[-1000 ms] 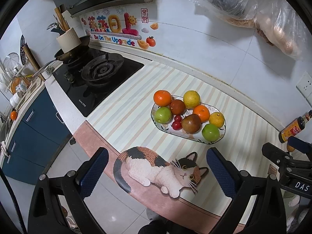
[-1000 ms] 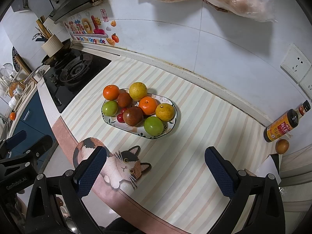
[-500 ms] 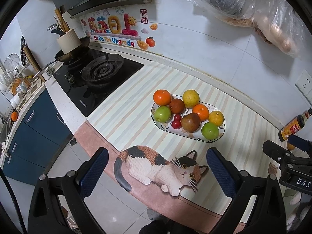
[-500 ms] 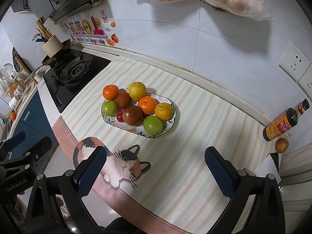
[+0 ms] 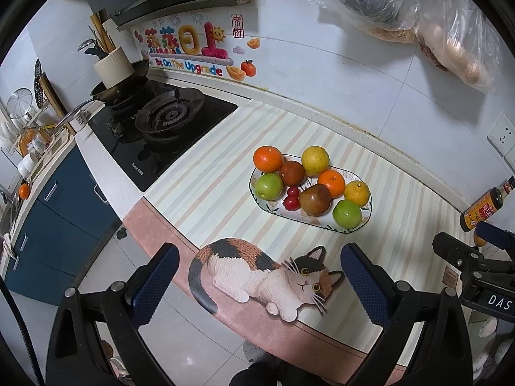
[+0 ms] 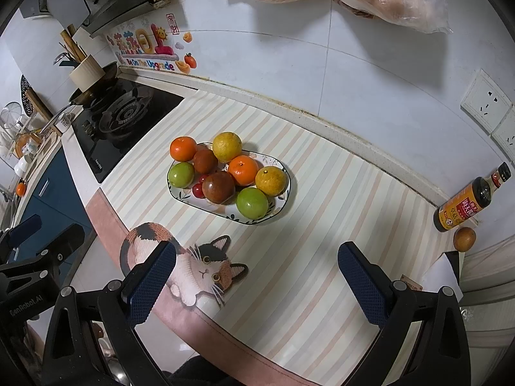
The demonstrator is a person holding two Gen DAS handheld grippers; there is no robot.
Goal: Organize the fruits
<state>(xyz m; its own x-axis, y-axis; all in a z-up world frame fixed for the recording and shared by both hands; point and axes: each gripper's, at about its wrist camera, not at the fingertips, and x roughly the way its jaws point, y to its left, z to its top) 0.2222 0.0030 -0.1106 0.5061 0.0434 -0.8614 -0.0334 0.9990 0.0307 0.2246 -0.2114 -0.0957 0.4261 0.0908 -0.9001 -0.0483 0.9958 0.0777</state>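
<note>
An oval patterned plate (image 5: 325, 225) (image 6: 280, 207) sits on the striped counter mat, piled with several fruits: oranges (image 5: 268, 159) (image 6: 182, 148), green apples (image 5: 347, 213) (image 6: 252, 202), yellow citrus (image 5: 315, 160) (image 6: 227, 146), brown pears (image 5: 314, 199) (image 6: 218, 187) and small red cherries (image 5: 292, 202). One more orange fruit (image 6: 464, 239) lies alone at the far right beside a sauce bottle (image 6: 466, 201). My left gripper (image 5: 259, 284) hangs open over the cat picture at the counter's front edge. My right gripper (image 6: 257, 281) is open too, held above the mat in front of the plate. Neither holds anything.
A gas stove (image 5: 164, 122) with a pan and a utensil pot (image 5: 112, 67) stands to the left. Plastic bags (image 5: 418, 22) hang on the tiled wall. Wall sockets (image 6: 486, 104) are at the right. Blue cabinets (image 5: 54, 212) run below the counter on the left.
Both grippers have drifted slightly; the plate of fruit sits a little lower and closer in the right wrist view. Nothing was grasped or released.
</note>
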